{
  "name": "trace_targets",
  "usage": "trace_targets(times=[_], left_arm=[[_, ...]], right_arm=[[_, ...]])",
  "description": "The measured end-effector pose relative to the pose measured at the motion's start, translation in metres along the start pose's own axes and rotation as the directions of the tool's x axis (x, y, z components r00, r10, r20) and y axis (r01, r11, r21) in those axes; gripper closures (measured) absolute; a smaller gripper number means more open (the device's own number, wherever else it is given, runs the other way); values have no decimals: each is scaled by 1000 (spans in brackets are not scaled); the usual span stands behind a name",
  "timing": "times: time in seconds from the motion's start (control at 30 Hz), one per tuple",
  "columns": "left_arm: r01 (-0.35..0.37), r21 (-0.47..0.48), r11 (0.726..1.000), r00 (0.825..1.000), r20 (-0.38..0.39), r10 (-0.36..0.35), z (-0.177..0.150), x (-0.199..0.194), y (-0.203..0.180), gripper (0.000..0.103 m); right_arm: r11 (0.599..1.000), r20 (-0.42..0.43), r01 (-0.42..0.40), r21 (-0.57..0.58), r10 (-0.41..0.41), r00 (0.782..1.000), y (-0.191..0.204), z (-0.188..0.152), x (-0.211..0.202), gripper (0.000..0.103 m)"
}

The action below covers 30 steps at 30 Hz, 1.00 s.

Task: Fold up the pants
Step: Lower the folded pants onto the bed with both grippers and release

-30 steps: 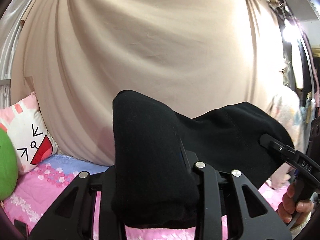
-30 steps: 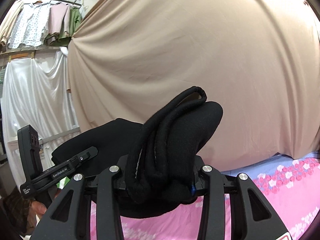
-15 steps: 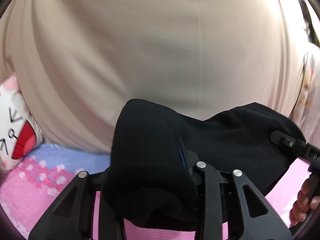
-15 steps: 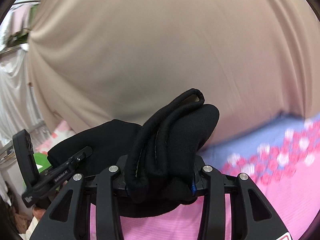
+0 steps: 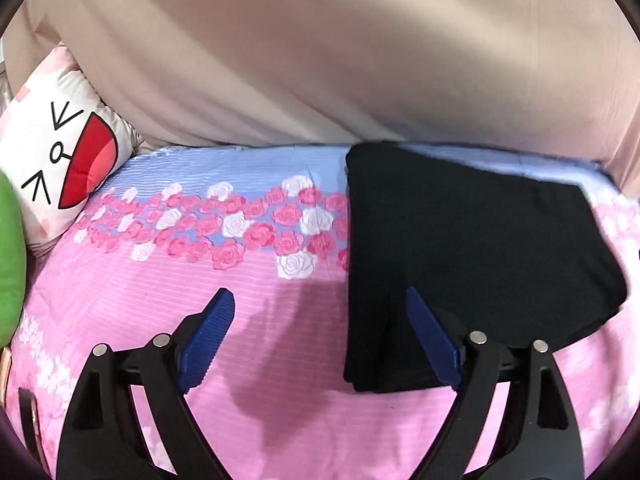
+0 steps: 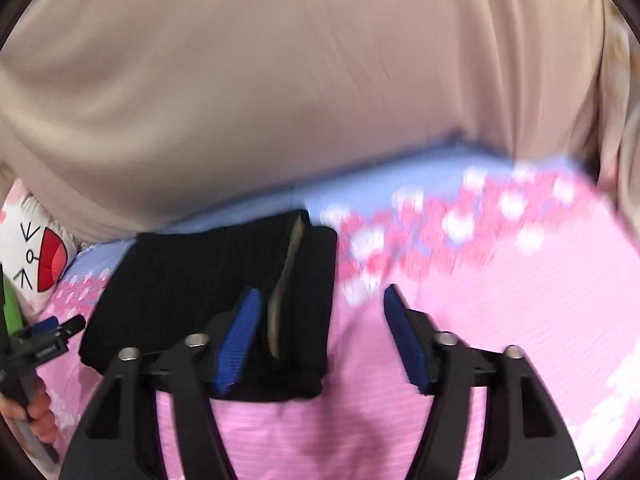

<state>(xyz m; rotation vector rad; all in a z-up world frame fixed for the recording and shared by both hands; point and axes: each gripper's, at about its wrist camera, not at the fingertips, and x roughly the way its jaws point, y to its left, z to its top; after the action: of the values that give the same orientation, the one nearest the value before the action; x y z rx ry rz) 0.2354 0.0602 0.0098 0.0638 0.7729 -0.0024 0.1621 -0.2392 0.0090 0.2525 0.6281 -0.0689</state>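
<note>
The black pants (image 5: 472,248) lie folded flat on the pink rose-print bedsheet (image 5: 200,360), to the right in the left wrist view. My left gripper (image 5: 318,294) hovers low over their near left edge. Its jaws are opening wide; the right pad (image 5: 432,336) is above the fabric and nothing is pressed. In the right wrist view the pants (image 6: 192,280) lie left of centre, a grey inner strip (image 6: 286,276) showing. My right gripper (image 6: 320,292) straddles their right edge with its jaws opening, and the pads stand off the cloth.
A white cartoon-face pillow (image 5: 60,152) and a green cushion (image 5: 10,260) sit at the bed's left end. A beige curtain (image 5: 320,40) hangs close behind the bed. The left gripper's body (image 6: 48,336) and a person's hand (image 6: 36,408) show at the right wrist view's left edge.
Both grippers came down from in front of the curtain to the bed. They were shut on the bunched black pants; both have let go, and the pants now lie flat.
</note>
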Motion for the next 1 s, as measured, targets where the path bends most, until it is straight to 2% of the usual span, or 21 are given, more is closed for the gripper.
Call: trace_targets(times=[0.03,0.07,0.13,0.2,0.23,0.27,0.37,0.43,0.5,0.53,0.57,0.67,0.73,0.77,1.0], left_arm=[[23,-12,1000,1000,-2,-23,4,-5,-3,18],[63,-12,998,998,-5,-63,8,-7,-12,18],[54,8,999,998,-20,-54,10,2,-29,18],[21,40,999,998,-61,-18,9,23,-46,18],[11,48,999,994,-107,-6,5,39,-53,18],[14,44,999,990,-140,-8,2,52,-56,16],[2,11,1000,992,-123,0,-1,56,-57,13],[4,12,1000,992,-123,-2,2,55,-55,13],[8,6,1000,992,-126,-7,2,58,-53,13],[8,5,1000,992,-127,-7,2,58,-52,13],[10,6,1000,992,-128,-9,1,58,-52,13],[-11,20,1000,993,-113,13,1,48,-52,14],[-4,23,1000,994,-109,7,0,40,-51,15],[-1,21,1000,995,-104,4,-1,37,-51,15],[-16,19,1000,999,-35,17,-20,-6,-40,15]], right_arm=[[999,-22,-48,-26,47,999,15,5,-1,79],[996,-37,-86,-31,85,996,24,7,1,84],[986,-83,-157,-60,152,985,45,8,17,89],[988,-151,-61,-144,39,988,54,0,55,92],[985,-183,12,-171,-43,982,47,-9,79,100],[989,-183,3,-149,-30,983,38,-13,86,100],[999,-178,-22,-45,14,984,31,-6,61,98],[995,-115,-39,-95,28,993,42,-4,36,98],[987,-113,34,-159,-53,992,45,-12,42,96],[982,-157,64,-175,-92,983,41,-19,59,94],[986,-179,66,-156,-94,979,34,-24,68,94],[995,-147,35,-97,-49,988,37,-17,38,94],[996,-105,-14,-89,5,994,44,-17,16,94],[996,-101,-14,-90,5,995,46,-21,7,93],[997,-131,-34,-68,25,991,49,-44,-3,93]])
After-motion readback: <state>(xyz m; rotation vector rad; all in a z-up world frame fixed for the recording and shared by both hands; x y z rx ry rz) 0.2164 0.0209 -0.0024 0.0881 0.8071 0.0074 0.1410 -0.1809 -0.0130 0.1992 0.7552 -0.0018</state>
